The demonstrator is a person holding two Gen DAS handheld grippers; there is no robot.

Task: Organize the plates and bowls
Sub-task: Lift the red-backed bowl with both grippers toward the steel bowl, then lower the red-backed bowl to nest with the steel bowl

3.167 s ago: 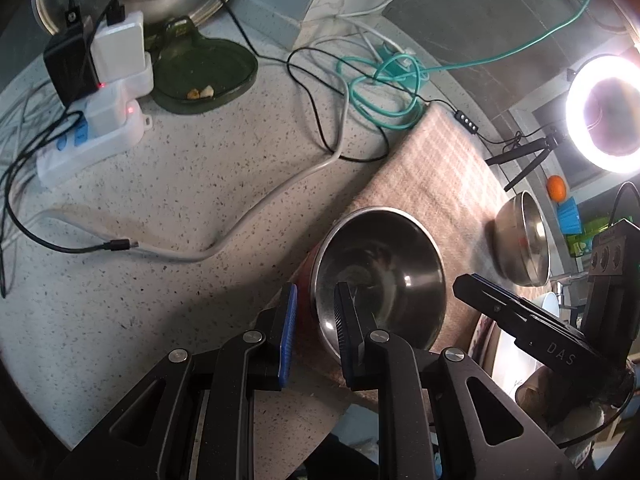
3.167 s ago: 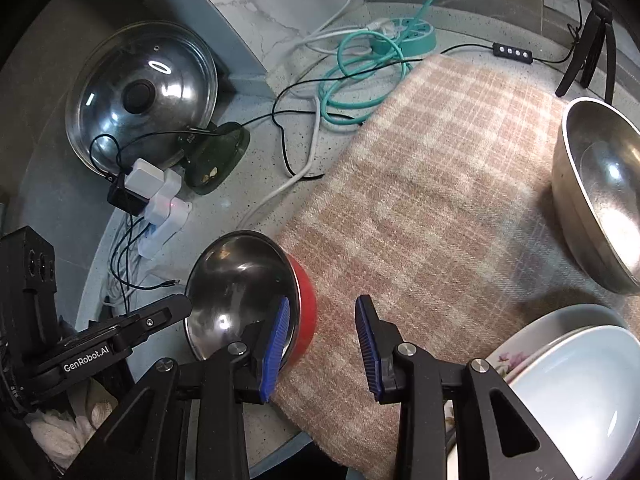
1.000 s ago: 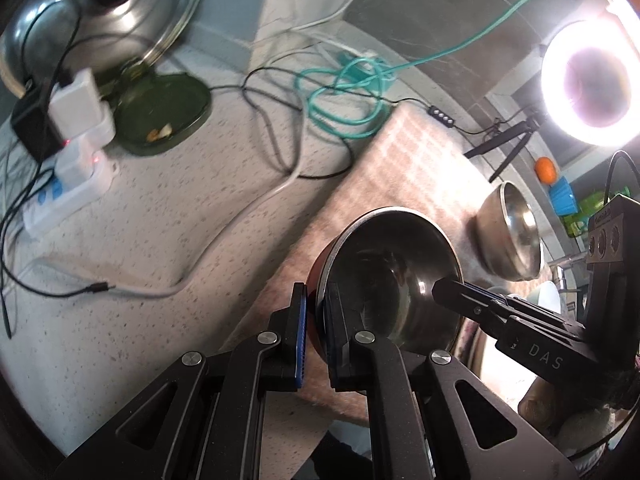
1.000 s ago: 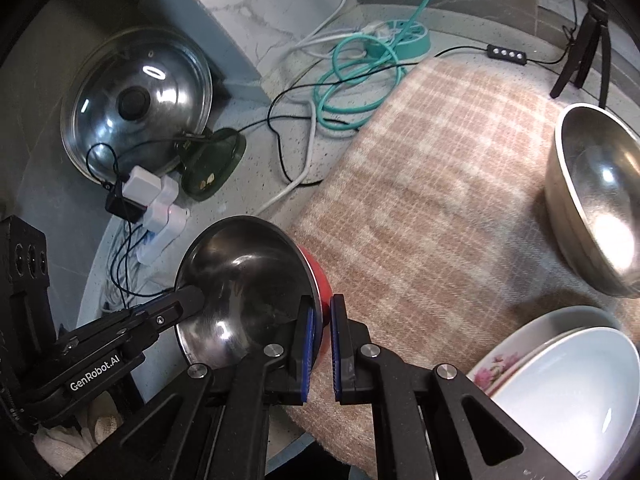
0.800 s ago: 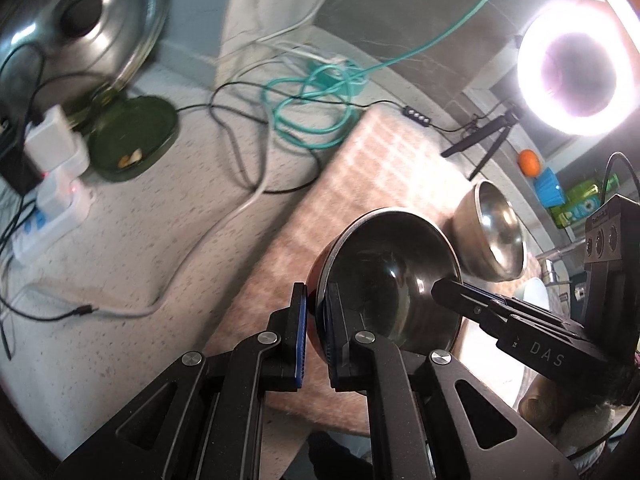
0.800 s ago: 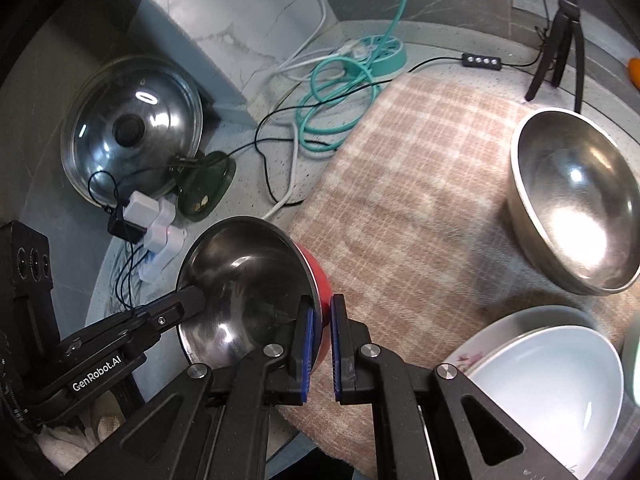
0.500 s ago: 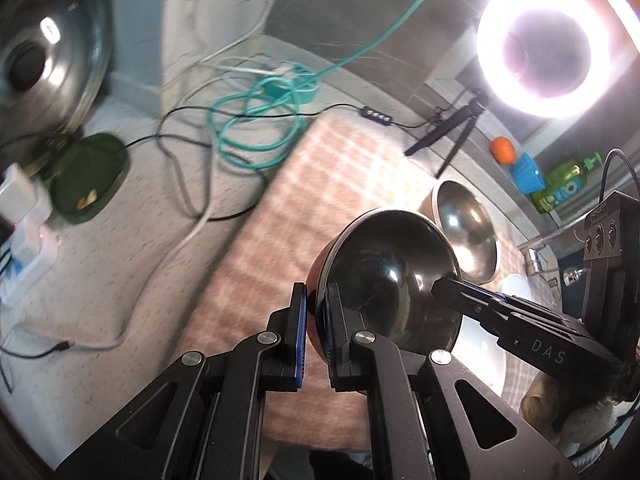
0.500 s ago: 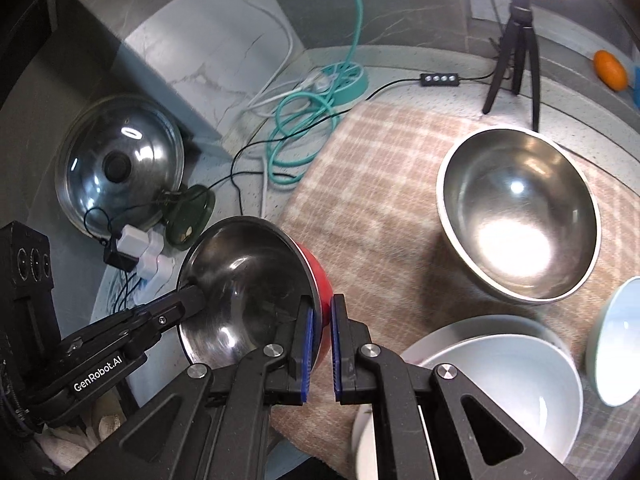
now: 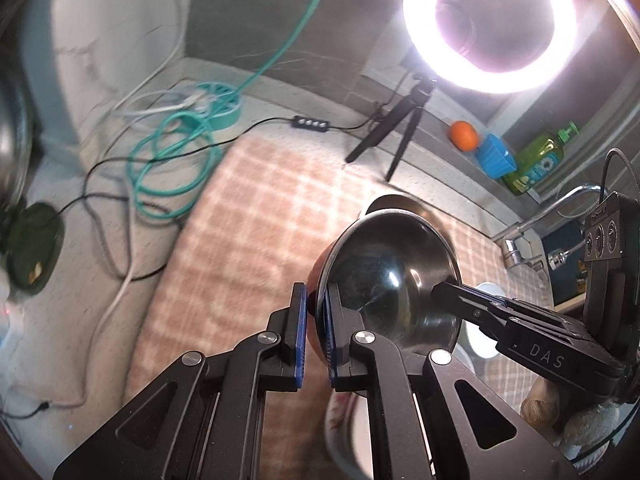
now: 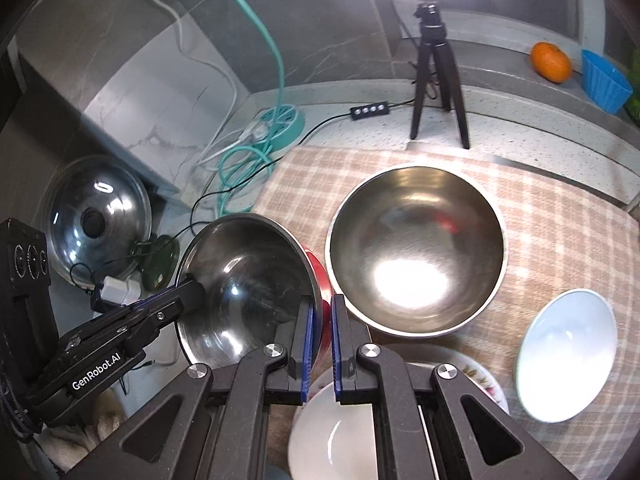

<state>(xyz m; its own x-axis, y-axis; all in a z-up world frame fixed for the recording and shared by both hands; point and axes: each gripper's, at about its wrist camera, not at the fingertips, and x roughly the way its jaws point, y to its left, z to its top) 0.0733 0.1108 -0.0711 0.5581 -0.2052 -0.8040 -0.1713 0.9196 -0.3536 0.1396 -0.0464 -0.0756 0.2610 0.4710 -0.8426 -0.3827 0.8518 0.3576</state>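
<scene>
Aloft over the checked cloth (image 10: 560, 216), a red-sided steel bowl (image 10: 248, 280) hangs between both grippers, tilted so its shiny inside faces the right wrist camera. Left gripper (image 9: 314, 330): blue pads narrowed onto the bowl's rim, one pad on the red outside, one on the steel inside. Right gripper (image 10: 322, 344): fingers likewise nearly together, pinching the opposite rim, red wall between the pads. Landmark taken as the large steel bowl (image 10: 416, 252), which sits upright on the cloth. The held bowl is just beside it on the pot-lid side, rims close; whether they touch cannot be told. Nearer the camera than the large bowl lies a flower-patterned plate (image 10: 480, 376) with a white bowl (image 10: 332, 440) resting in it, partly hidden by the right gripper. A smaller white bowl (image 10: 568, 352) sits tilted on the cloth, near the large bowl on the side away from the held one. Behind the large bowl stands a black tripod (image 10: 436, 64) under a lit ring light (image 9: 492, 28). Further off that way, an orange (image 10: 551, 62) and a blue cup (image 10: 604, 80) on the ledge. Glass pot lid (image 10: 96, 220) and coiled teal cable (image 10: 240, 172) lie off the cloth, beyond the held bowl.
</scene>
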